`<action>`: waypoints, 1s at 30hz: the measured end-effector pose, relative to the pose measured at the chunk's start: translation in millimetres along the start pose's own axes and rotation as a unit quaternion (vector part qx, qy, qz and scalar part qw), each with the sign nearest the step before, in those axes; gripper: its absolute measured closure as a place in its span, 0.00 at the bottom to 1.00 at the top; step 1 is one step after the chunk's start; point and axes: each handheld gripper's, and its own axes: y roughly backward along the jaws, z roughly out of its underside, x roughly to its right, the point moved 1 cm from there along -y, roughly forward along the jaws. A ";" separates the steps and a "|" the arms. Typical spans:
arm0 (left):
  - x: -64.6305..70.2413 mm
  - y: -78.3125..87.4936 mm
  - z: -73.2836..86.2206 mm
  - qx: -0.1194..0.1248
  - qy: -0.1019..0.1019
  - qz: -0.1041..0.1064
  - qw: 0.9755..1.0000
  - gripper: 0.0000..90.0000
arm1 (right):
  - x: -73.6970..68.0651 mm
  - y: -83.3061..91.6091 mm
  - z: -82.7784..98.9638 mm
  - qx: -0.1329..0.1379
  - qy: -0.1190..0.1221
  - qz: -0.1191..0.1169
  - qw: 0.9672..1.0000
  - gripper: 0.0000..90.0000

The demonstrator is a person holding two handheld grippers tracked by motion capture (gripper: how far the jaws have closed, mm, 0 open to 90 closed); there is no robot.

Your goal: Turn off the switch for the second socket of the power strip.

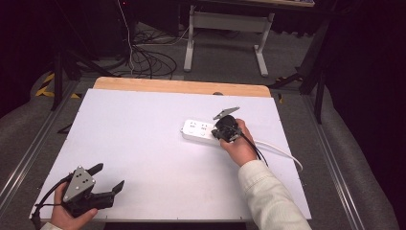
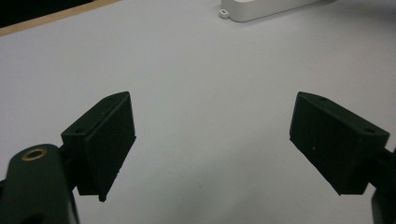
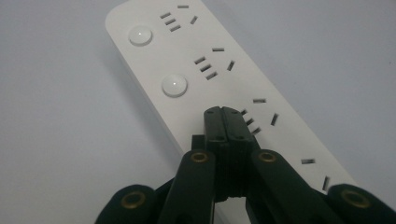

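A white power strip lies flat right of the table's middle, its white cord running off to the right. In the right gripper view the power strip shows several socket groups and round buttons. My right gripper is shut, jaws pressed together with nothing between them, tips right over the strip's top face where a third button would sit. From above, the right gripper hangs over the strip's right half. My left gripper rests open near the front left corner; in its own view the gripper holds nothing.
The table is covered by a white sheet, with a wooden edge at the back. Cables and a desk frame stand on the floor beyond. The strip's end lies far ahead of the left gripper.
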 end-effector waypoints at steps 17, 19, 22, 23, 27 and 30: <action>-0.3 0.2 0.4 0.001 0.002 0.000 1.000 0.16 | -2.1 -3.5 -1.9 0.002 -0.005 0.005 1.000 1.00; -0.3 0.2 0.2 0.001 0.001 -0.001 1.000 0.16 | -3.8 -3.5 -2.7 0.000 0.003 0.012 1.000 1.00; -0.1 0.2 -0.1 0.002 -0.001 -0.002 1.000 0.16 | -6.5 -3.5 -3.5 -0.003 0.009 0.022 1.000 1.00; 0.0 0.1 -0.1 0.001 0.001 0.000 1.000 0.16 | -7.2 -3.4 -3.7 -0.003 0.012 0.023 1.000 1.00; -0.3 0.0 -0.2 0.000 0.000 0.000 1.000 0.16 | -9.1 -0.4 -5.5 0.002 0.025 0.025 0.999 1.00; -0.1 0.2 -0.1 0.001 0.001 0.000 1.000 0.16 | -10.5 3.1 -5.7 0.003 0.034 0.023 0.999 1.00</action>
